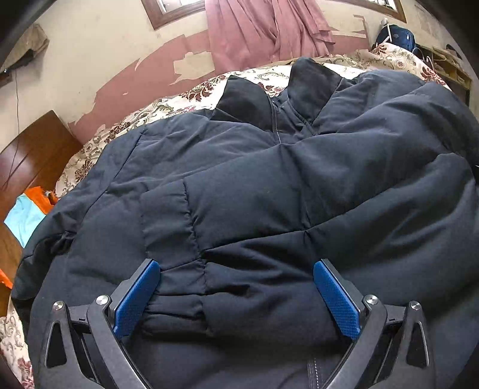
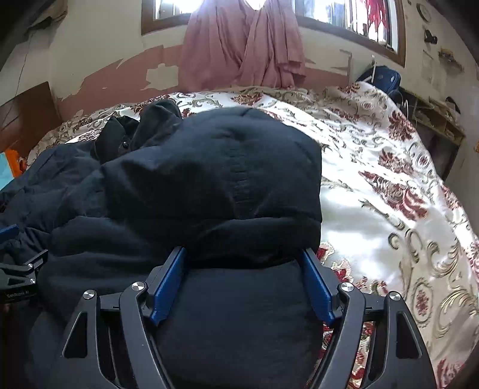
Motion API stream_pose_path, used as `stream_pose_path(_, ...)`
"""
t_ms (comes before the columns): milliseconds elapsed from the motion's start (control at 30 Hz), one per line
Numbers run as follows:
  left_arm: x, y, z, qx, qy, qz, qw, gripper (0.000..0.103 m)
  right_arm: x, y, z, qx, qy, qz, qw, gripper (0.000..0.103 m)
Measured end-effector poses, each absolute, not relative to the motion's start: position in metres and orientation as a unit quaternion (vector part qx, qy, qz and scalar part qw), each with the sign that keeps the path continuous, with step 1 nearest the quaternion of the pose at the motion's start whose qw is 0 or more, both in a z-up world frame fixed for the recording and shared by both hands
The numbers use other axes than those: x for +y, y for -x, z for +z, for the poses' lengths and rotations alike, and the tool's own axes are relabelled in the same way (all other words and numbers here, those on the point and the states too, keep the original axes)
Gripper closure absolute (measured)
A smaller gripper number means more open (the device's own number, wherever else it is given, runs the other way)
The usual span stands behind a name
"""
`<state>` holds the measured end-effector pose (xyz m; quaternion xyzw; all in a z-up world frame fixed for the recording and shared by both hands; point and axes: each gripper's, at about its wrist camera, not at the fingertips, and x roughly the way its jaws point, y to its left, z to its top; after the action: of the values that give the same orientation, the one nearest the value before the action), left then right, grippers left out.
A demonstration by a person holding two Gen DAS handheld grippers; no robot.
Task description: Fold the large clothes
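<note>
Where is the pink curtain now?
In both wrist views the pink curtain hangs at the top centre, below the window, against the peeling wall behind the bed's floral cover.

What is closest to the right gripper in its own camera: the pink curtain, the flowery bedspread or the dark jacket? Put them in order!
1. Dark jacket, between the right gripper fingers.
2. Flowery bedspread, spreading to the right.
3. Pink curtain, far back at the window.
</note>
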<state>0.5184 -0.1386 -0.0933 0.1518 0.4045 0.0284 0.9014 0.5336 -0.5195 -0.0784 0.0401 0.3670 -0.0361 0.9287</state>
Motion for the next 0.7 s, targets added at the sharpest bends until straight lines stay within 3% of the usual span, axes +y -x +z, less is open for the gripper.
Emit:
stream_pose_path(267, -0.136, -0.512, -0.078, 0.398, -0.152, 0.033, 0.904, 0.0, -0.514, -0.529, -0.076, 0.362, -0.042, -0.036, 0.93, 0.023)
stream_pose_path(700, -0.075, -0.438, 0.015, 0.33, -0.077, 0.024, 0.94, 0.0, -0.452, -0.456, 0.01, 0.309, -0.016, 0.001, 0.951, 0.009)
